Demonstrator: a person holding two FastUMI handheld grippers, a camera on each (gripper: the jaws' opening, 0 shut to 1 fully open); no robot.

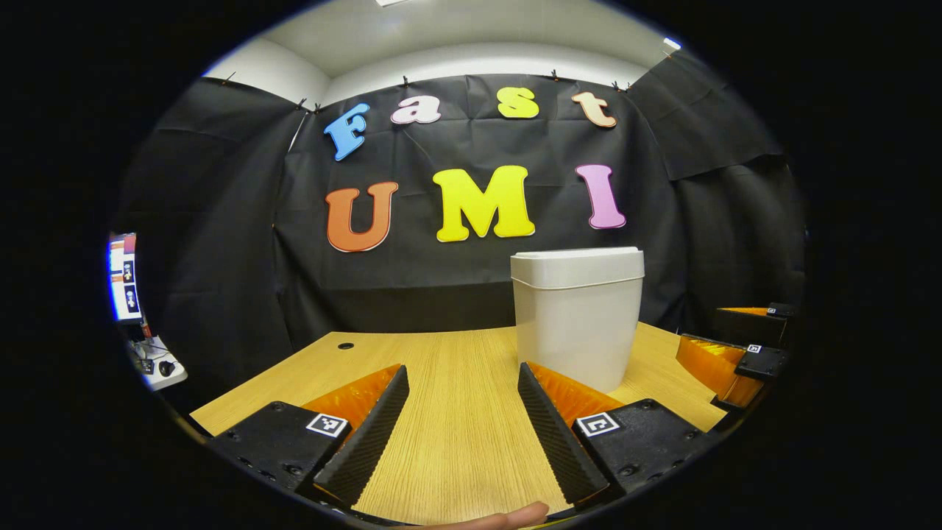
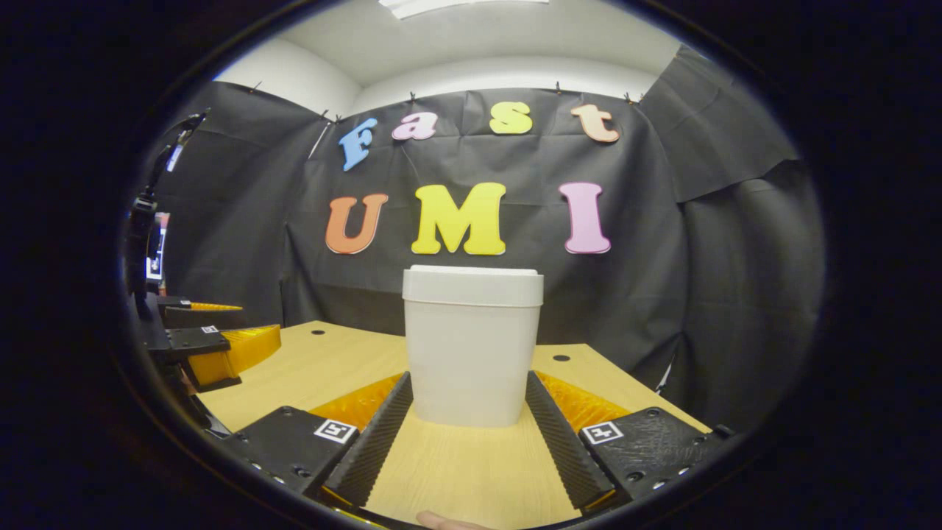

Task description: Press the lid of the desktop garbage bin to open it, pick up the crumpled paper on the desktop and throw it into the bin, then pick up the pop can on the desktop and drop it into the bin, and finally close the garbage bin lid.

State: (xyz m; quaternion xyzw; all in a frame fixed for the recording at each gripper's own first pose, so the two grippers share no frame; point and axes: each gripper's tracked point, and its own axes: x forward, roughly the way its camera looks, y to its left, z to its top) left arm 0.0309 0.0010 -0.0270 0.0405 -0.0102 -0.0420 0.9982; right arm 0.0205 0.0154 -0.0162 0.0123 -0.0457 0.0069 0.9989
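Note:
A white desktop garbage bin point(image 1: 577, 315) stands upright on the wooden desk point(image 1: 456, 412), its lid point(image 1: 577, 263) shut. In the left gripper view it sits ahead and to the right of my left gripper point(image 1: 462, 379), which is open with nothing between its fingers. In the right gripper view the bin point(image 2: 471, 346) stands straight ahead, just beyond my right gripper point(image 2: 469, 386), also open and holding nothing. The right gripper point(image 1: 728, 353) shows at the right edge of the left gripper view. The left gripper point(image 2: 221, 346) shows at the left edge of the right gripper view.
The desk has small round cable holes point(image 1: 345, 345) near its back edge point(image 2: 561, 358). Black cloth walls close in the booth behind and on both sides. A monitor point(image 1: 124, 278) and a small white stand point(image 1: 158, 364) are off the desk's left side.

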